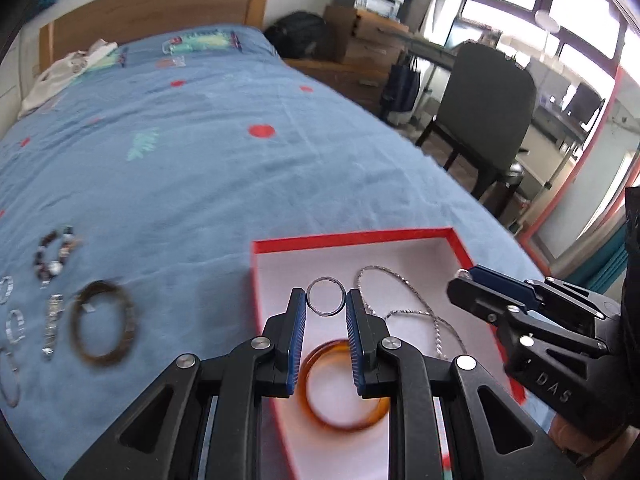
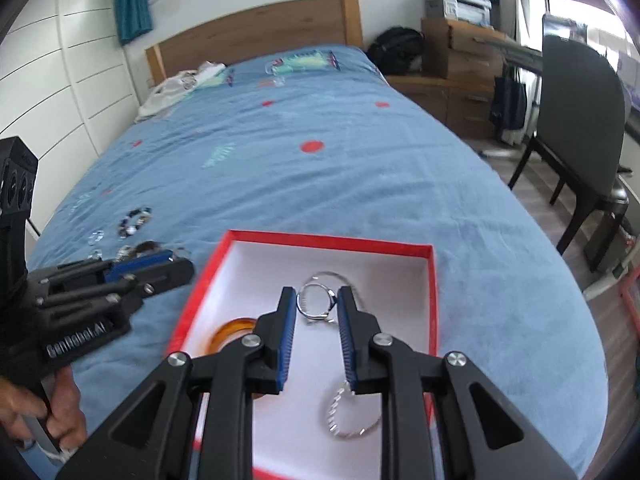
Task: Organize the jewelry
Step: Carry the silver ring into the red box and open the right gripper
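Note:
A red-rimmed box (image 1: pixel 352 237) with a white floor lies on the blue bedspread; it also shows in the right wrist view (image 2: pixel 328 238). In it lie an amber bangle (image 1: pixel 344 420), a silver chain necklace (image 1: pixel 404 308) and a thin silver ring bangle (image 1: pixel 325 296). My left gripper (image 1: pixel 325 308) holds the silver ring bangle between its fingertips over the box. My right gripper (image 2: pixel 317 304) also has a silver ring (image 2: pixel 316 300) between its tips above the box floor. The amber bangle (image 2: pixel 232 330) and the chain (image 2: pixel 352 416) show there too.
Loose jewelry lies on the bedspread left of the box: a dark brown bangle (image 1: pixel 102 328), a beaded bracelet (image 1: pixel 54 254), a metal watch band (image 1: pixel 52 324) and several clear rings (image 1: pixel 14 324). A dark chair (image 1: pixel 488 116) stands right of the bed.

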A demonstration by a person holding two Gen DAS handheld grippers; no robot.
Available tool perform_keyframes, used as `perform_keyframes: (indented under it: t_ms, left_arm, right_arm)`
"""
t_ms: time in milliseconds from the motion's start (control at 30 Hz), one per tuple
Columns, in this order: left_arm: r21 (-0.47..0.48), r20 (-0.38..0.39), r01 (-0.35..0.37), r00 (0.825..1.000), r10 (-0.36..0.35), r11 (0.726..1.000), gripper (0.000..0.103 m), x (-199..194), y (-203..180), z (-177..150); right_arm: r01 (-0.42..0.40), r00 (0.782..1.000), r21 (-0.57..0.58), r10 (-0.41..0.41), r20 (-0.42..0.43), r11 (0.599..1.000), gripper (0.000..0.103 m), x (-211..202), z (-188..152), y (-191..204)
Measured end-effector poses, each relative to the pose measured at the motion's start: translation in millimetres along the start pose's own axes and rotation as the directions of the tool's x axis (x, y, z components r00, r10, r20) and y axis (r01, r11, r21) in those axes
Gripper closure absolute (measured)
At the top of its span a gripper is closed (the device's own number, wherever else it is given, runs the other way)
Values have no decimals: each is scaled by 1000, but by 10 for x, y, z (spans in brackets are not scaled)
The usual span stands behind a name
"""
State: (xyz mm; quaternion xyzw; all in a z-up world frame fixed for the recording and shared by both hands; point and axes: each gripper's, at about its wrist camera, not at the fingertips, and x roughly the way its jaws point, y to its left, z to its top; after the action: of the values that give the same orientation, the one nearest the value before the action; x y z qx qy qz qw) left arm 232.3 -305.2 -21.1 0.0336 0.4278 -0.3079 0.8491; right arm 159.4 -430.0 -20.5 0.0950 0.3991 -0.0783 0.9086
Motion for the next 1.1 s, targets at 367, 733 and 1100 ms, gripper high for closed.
perform_keyframes:
  t_ms: [367,733,1100]
  left_arm:
    - [-15,-135,-49,990,46,999,83,642,-4,-28]
    - [-17,-151,-64,987,61,998,82,709,46,-55]
    - [35,-175,-120,977,124,992,82,707,4,-70]
  right_arm:
    - [2,984,-20,-5,-179,1000,83,654,66,-240]
    - [0,968,-147,-37,-247,989,82,813,-23,-124]
    - [-18,962,-222,-44,-268,975,81,780,-4,-44]
